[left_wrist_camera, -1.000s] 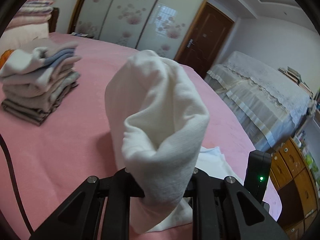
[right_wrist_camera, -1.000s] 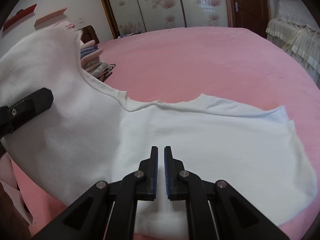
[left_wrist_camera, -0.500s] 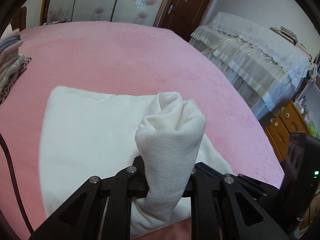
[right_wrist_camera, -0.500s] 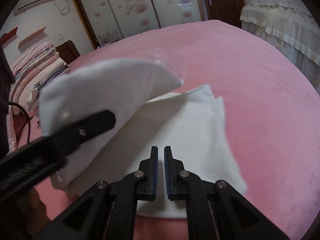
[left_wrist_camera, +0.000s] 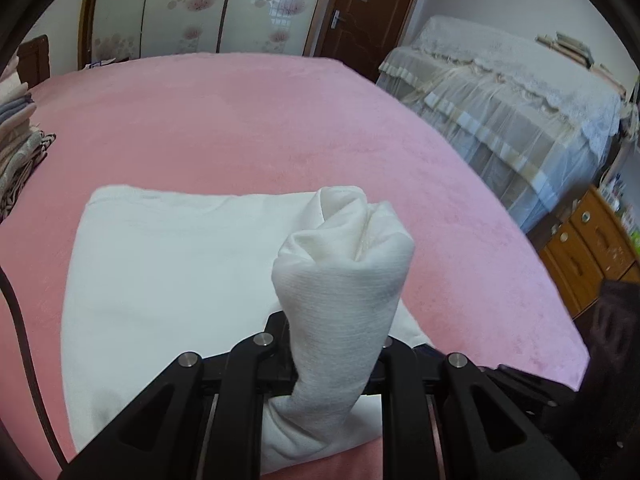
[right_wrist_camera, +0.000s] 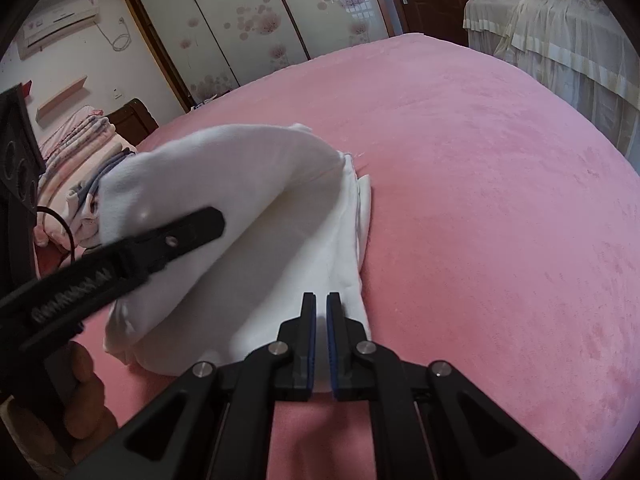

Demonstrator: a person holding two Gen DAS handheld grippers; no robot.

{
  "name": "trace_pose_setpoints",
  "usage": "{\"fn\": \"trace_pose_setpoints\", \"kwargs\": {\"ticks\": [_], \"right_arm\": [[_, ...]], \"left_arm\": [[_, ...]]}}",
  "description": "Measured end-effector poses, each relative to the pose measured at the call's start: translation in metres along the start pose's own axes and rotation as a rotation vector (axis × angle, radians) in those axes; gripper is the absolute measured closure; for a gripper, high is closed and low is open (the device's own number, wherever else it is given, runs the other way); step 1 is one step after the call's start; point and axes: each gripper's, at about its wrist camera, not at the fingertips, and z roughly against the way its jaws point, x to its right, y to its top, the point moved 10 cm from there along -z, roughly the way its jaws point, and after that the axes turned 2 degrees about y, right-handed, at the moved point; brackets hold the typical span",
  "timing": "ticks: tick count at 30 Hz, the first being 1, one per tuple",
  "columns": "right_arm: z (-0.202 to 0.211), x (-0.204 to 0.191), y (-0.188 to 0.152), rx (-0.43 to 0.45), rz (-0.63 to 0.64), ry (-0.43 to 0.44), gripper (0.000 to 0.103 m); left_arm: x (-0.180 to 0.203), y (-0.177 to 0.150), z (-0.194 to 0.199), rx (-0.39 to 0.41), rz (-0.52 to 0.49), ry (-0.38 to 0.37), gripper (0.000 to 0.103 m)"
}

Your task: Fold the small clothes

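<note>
The left tongs [left_wrist_camera: 336, 356] have carried the white garment [left_wrist_camera: 168, 280] over itself, still clamped; right tongs [right_wrist_camera: 321, 336] closed, empty.

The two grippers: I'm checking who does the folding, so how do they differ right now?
The left gripper is shut on a bunched fold of the white garment, lifting it; the right gripper is shut with nothing visibly between its blue pads. Both are black, two-fingered and angled down at the pink bed.

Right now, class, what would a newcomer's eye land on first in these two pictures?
The white garment lying on the wide pink bed, one bunched corner clamped in the left gripper and lifted over the rest. The right gripper is pinched on its near edge; a stack of folded clothes sits far left.
</note>
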Motion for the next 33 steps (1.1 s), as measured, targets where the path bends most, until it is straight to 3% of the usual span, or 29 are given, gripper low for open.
{"fn": "trace_pose_setpoints", "kwargs": {"ticks": [9, 18, 19, 21, 23, 26, 31, 33], "right_arm": [[0.015, 0.001, -0.002, 0.004, 0.073, -0.033, 0.098], [0.022, 0.008, -0.004, 0.002, 0.057, -0.045, 0.098], [0.022, 0.009, -0.005, 0.001, 0.053, -0.046, 0.098], [0.024, 0.01, -0.005, -0.002, 0.041, -0.042, 0.096], [0.025, 0.011, -0.002, -0.007, 0.032, -0.037, 0.096], [0.029, 0.011, 0.002, -0.008, 0.039, -0.051, 0.096], [0.035, 0.011, 0.01, -0.015, 0.064, -0.079, 0.096], [0.037, 0.009, 0.014, -0.017, 0.06, -0.067, 0.096]], "left_arm": [[-0.002, -0.007, -0.005, -0.032, 0.012, -0.023, 0.086], [0.003, -0.007, -0.004, -0.028, 0.042, -0.013, 0.085], [0.004, -0.008, -0.008, -0.041, 0.036, -0.012, 0.081], [0.013, -0.014, -0.011, -0.079, 0.05, -0.08, 0.044], [0.025, -0.017, -0.005, -0.081, 0.06, -0.137, 0.03], [0.035, -0.017, 0.008, -0.044, 0.047, -0.154, 0.021], [0.021, -0.02, 0.031, -0.062, 0.078, -0.196, 0.02], [0.006, -0.018, 0.045, -0.055, 0.082, -0.175, 0.02]]}}
